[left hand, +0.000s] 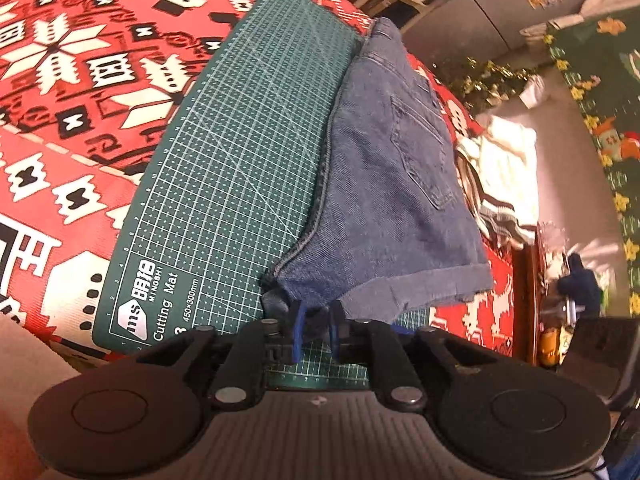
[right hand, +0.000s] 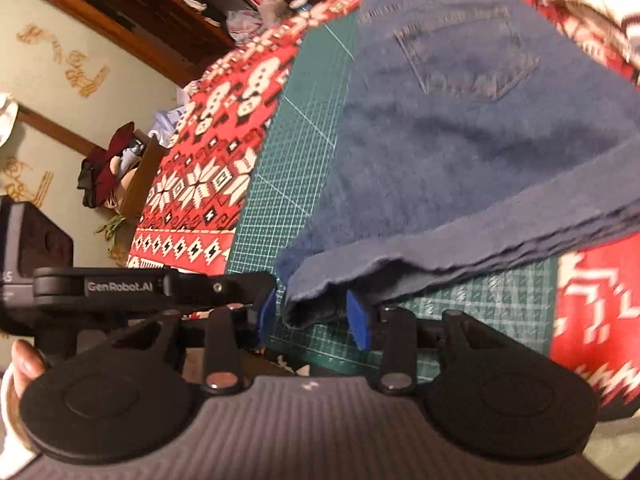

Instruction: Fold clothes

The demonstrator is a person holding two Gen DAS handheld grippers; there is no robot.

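Gripping near corner of folded blue denim shorts point(left hand: 384, 184) w/ L gripper point(left hand: 318, 332), blue pads narrow on cloth | R gripper point(right hand: 316, 316) pads apart around hem, not pressing | shorts lie on green gridded cutting mat point(left hand: 224, 184)

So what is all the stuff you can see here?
denim shorts: one, blue, folded, lying on the mat's right part
cutting mat: one, green with white grid, on the tablecloth
tablecloth: one, red with white and black pattern, covering the table
striped garment: one, white with dark stripes, beyond the shorts
left gripper: one, black with blue pads, hem corner between its narrow jaws
right gripper: one, black with blue pads, jaws apart around the hem
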